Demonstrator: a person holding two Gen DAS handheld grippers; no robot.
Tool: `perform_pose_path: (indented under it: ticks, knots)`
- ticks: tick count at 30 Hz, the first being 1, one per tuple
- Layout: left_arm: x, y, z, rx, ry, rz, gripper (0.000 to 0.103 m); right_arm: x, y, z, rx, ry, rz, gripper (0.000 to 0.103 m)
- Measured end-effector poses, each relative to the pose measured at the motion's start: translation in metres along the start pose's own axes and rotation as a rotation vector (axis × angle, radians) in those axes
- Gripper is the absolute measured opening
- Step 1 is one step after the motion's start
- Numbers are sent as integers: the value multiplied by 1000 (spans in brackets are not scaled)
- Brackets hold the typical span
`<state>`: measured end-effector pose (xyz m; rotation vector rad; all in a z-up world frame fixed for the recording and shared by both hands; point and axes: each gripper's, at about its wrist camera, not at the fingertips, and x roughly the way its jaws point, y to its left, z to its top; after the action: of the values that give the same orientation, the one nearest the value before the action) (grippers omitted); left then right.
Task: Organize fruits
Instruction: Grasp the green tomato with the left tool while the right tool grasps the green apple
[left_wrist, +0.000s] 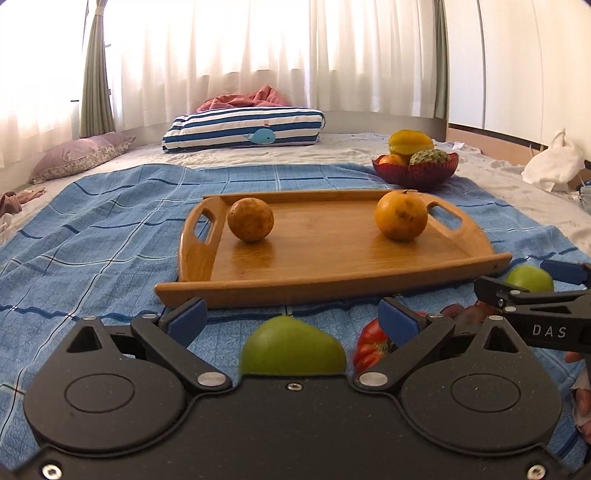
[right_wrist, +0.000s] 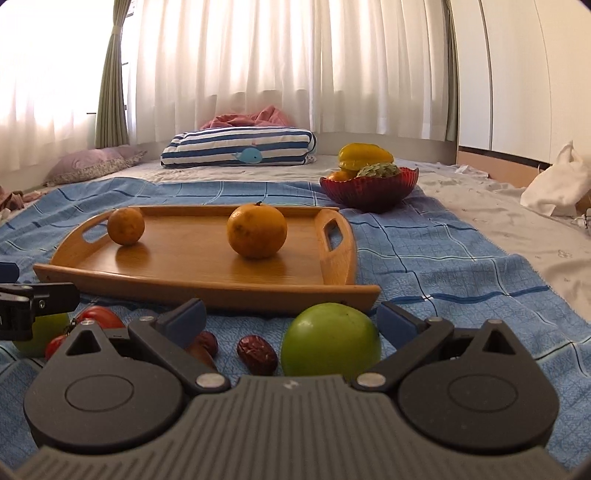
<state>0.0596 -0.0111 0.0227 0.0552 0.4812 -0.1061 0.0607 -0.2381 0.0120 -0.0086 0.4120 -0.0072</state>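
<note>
1. White curtains (left_wrist: 258, 55) back a bed spread with a blue checked cloth (left_wrist: 92, 240); I see a striped whale pillow (left_wrist: 243, 127) at its far end.
2. On the cloth sits a wooden tray (left_wrist: 314, 273) holding two oranges, one at the left (left_wrist: 250, 220) and one at the right (left_wrist: 401, 215), well apart.
3. Far right of the tray, a red bowl (right_wrist: 369, 192) holds more fruit.
4. My left gripper (left_wrist: 291, 319) has its fingers spread wide, with a green fruit (left_wrist: 291, 349) lying between them on the cloth near the tray; a tomato (left_wrist: 371, 347) lies just right of it.
5. My right gripper (right_wrist: 291, 319) has its fingers open too, with a green apple (right_wrist: 330, 339) between them; I cannot tell whether they touch it.
6. Beside that apple lies a dried red date (right_wrist: 256, 354).
</note>
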Motion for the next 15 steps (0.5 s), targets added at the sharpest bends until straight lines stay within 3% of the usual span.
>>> perform_pose_path:
  ticks: [15]
  knots:
    - [0,10,-19,-46,5,11,99,1,-9,-7,88,-12,-97,103]
